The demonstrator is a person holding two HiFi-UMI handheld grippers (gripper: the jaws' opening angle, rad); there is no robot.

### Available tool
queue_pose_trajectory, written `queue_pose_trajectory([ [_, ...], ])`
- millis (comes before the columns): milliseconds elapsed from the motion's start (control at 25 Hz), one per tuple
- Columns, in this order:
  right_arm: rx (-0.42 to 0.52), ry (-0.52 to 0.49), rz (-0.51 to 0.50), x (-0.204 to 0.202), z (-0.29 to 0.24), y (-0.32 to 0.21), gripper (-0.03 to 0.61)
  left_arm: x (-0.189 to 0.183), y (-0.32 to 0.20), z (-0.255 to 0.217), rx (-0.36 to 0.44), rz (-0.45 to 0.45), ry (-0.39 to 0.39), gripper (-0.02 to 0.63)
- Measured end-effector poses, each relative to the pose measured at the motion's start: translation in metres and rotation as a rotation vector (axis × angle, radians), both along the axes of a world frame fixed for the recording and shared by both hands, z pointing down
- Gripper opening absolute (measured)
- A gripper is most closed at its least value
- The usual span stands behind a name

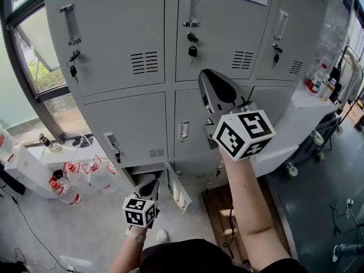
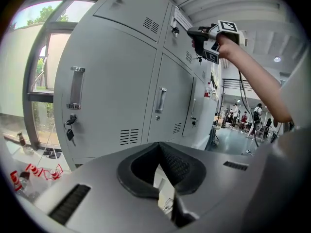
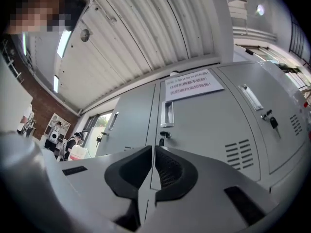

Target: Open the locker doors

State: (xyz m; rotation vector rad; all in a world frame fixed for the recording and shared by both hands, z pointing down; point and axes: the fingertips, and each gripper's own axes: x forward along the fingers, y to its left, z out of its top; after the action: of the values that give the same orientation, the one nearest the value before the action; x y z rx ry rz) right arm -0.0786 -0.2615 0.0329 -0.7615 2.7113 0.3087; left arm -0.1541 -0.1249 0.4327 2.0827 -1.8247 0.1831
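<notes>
Pretty clearly a lab or workshop hall, not a home. A bank of grey steel lockers (image 1: pixel 125 44) is lined up beside a big window (image 1: pixel 34 67), with keys (image 1: pixel 193 51) left in the locks and a printed notice (image 3: pixel 192 84) stuck on one door. A ribbed metal ceiling (image 3: pixel 146 38) is seen overhead, a trolley on casters (image 1: pixel 317 137) and plastic bottles (image 1: pixel 63 187) are parked nearby, and other people (image 2: pixel 256 115) can be spotted farther back.

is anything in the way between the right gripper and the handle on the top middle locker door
Nothing visible. The right gripper, fingers shut and empty, points across open air at the grey metal locker door; its recessed silver handle is clear, with a black key hanging just below.
</notes>
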Motion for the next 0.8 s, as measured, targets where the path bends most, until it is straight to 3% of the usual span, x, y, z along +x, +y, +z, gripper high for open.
queue_pose_trajectory([
  [160, 0.064, -0.007, 0.004, -0.018, -0.051, -0.005, 0.035, -0.005, -0.004, -0.008, 0.007, -0.010, -0.005, 0.018],
  [320, 0.103, 0.012, 0.011, -0.038, -0.086, -0.012, 0.095, -0.014, -0.006, -0.012, 0.018, -0.030, 0.009, 0.018],
  [520, 0.107, 0.043, 0.037, -0.053, -0.109, -0.032, 0.160, -0.019, -0.004, -0.010, 0.011, -0.035, 0.023, 0.018],
  [800, 0.083, 0.091, 0.031, -0.072, -0.117, -0.051, 0.179, -0.025, -0.004, -0.006, -0.006, -0.036, 0.026, 0.018],
])
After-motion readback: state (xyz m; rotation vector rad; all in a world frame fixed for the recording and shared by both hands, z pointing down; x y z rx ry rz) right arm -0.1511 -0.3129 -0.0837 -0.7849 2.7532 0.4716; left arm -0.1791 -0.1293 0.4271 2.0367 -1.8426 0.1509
